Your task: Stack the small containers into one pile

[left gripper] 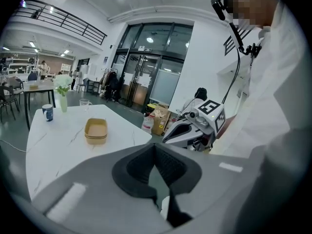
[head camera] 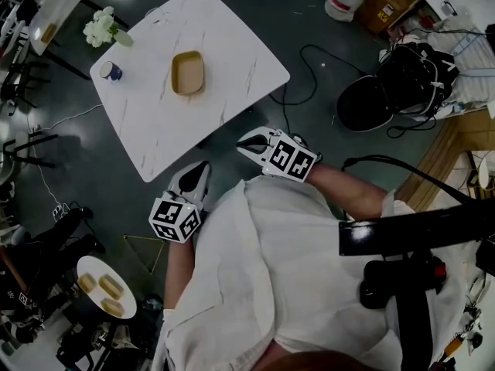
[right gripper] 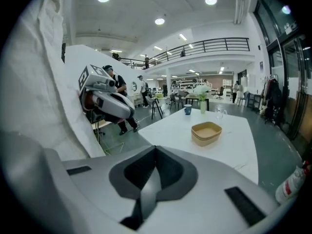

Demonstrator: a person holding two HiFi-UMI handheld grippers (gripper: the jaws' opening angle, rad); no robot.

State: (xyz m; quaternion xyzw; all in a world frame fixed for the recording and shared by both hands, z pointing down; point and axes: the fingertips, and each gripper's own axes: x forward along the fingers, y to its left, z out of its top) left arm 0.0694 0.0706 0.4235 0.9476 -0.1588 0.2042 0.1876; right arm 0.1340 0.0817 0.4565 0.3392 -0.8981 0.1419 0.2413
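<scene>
The left tool (head camera: 201, 168) and right tool (head camera: 246, 142) are both pinched closed and empty. Well ahead of them, the tan containers (head camera: 188, 73) sit nested on the desk (head camera: 240, 60). They look light, thin-walled and crushable, so grip the rim gently.

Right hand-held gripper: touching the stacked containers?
Apart. Head view shows the right hand-held gripper off the edge of the table, with bare tabletop lying between it and the stacked containers.

Lower container (left gripper: 96, 140): inside hidden by nested upper container (left gripper: 96, 127). Bottle (right gripper: 292, 184) cut off at lens edge.
</scene>
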